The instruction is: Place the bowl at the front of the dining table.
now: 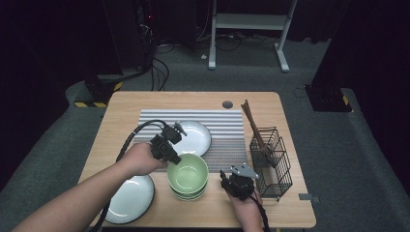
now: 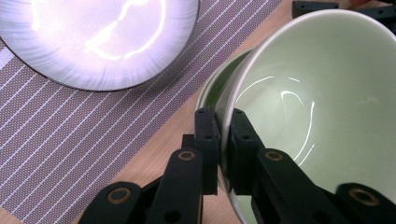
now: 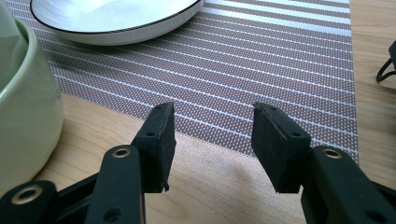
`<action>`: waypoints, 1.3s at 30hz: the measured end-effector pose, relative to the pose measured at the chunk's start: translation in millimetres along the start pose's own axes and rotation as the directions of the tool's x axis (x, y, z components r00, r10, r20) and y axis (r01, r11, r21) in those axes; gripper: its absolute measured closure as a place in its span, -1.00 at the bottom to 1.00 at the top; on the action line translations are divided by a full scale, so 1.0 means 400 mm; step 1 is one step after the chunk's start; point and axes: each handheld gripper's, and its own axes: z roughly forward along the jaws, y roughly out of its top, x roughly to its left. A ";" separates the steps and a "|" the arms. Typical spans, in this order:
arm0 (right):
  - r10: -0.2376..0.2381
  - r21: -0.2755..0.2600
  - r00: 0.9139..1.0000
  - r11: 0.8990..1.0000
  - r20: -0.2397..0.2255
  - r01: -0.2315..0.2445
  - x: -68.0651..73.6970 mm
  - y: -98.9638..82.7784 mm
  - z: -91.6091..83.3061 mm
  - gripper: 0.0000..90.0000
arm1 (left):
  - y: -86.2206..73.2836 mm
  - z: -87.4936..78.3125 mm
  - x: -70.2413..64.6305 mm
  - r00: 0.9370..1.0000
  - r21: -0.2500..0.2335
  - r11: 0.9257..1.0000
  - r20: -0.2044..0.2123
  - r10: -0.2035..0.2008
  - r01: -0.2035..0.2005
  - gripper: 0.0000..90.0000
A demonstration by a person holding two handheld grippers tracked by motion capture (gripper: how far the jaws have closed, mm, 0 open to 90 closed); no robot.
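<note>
The left gripper (image 2: 223,140) pinches the glossy green bowl's (image 2: 317,107) thin rim, tilting it above a stack (image 1: 187,193) at the table's (image 1: 285,212) six o'clock. The high view alone adds a wire basket (image 1: 273,164) at three o'clock. The right gripper's (image 3: 212,140) jaws stand spread over the ribbed mat (image 3: 261,70).

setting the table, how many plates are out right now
2. One white plate lies on the striped placemat, behind the green bowls. The other plate sits on the bare table at the front left, under the person's forearm.

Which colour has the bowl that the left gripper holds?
Pale green bowl, best seen in the left gripper view.
</note>
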 end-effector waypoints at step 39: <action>-0.013 -0.003 1.000 1.000 0.009 0.013 -0.001 -0.002 0.001 0.10 | -0.008 -0.044 0.061 0.997 -0.124 0.990 0.044 -0.057 0.062 0.87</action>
